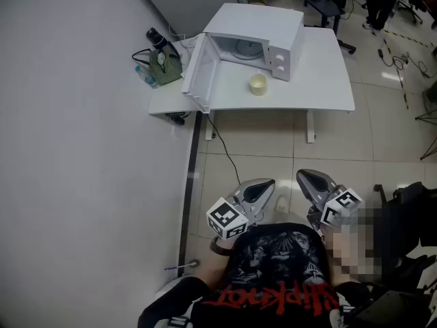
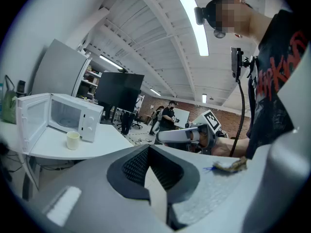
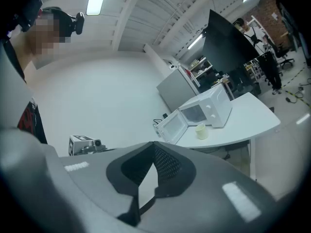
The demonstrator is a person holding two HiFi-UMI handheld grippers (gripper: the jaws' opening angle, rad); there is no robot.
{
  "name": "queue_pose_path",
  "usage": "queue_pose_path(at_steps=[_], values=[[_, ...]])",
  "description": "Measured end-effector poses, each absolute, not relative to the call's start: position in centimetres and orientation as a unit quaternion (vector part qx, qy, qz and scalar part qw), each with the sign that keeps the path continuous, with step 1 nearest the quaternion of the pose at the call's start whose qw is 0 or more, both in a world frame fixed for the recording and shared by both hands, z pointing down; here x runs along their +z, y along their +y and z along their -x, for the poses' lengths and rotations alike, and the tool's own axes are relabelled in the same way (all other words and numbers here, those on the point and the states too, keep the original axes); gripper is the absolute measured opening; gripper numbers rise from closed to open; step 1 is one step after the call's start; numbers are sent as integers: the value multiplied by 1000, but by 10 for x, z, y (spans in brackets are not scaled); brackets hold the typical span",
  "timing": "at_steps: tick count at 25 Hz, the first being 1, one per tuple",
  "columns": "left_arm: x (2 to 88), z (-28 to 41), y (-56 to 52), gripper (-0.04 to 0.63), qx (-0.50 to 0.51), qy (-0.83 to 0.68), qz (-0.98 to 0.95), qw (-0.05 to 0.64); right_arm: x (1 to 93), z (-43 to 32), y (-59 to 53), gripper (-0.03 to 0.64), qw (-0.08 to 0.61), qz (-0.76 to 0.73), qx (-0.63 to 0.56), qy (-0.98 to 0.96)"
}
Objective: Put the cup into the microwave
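Observation:
A pale yellow cup [image 1: 258, 84] stands upright on the white table [image 1: 321, 80], just in front of the white microwave [image 1: 258, 29]. The microwave's door [image 1: 199, 70] hangs wide open to the left, and the glass plate inside shows. Both grippers are far from the table, held close to the person's body. My left gripper [image 1: 268, 184] is shut with nothing in it, and so is my right gripper [image 1: 304, 176]. From the left gripper view the cup [image 2: 73, 140] is small at the left, beside the microwave [image 2: 73, 114]. The right gripper view has the cup [image 3: 200, 131] at the right.
A green bag [image 1: 166, 64] and a bottle [image 1: 145, 76] sit at the table's left end. A black cable [image 1: 229, 157] runs from the table down to the tiled floor. A grey wall lies to the left, and office chairs [image 1: 321, 2] stand behind the table.

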State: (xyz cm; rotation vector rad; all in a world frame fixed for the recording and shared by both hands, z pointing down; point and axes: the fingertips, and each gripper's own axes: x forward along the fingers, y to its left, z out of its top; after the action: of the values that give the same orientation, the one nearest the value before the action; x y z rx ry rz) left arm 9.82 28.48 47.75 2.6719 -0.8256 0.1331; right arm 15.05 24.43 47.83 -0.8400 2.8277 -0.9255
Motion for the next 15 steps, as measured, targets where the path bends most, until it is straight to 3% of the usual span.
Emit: queue_pose_path(at_steps=[8,15], values=[[491,-106,228,2,31,-272,-941,201,500,-134,193,0,-2,262,-287,921],[519,-61,152,2,32,-283,-932,222,536,-103,118,0,-44,288,-280,915]])
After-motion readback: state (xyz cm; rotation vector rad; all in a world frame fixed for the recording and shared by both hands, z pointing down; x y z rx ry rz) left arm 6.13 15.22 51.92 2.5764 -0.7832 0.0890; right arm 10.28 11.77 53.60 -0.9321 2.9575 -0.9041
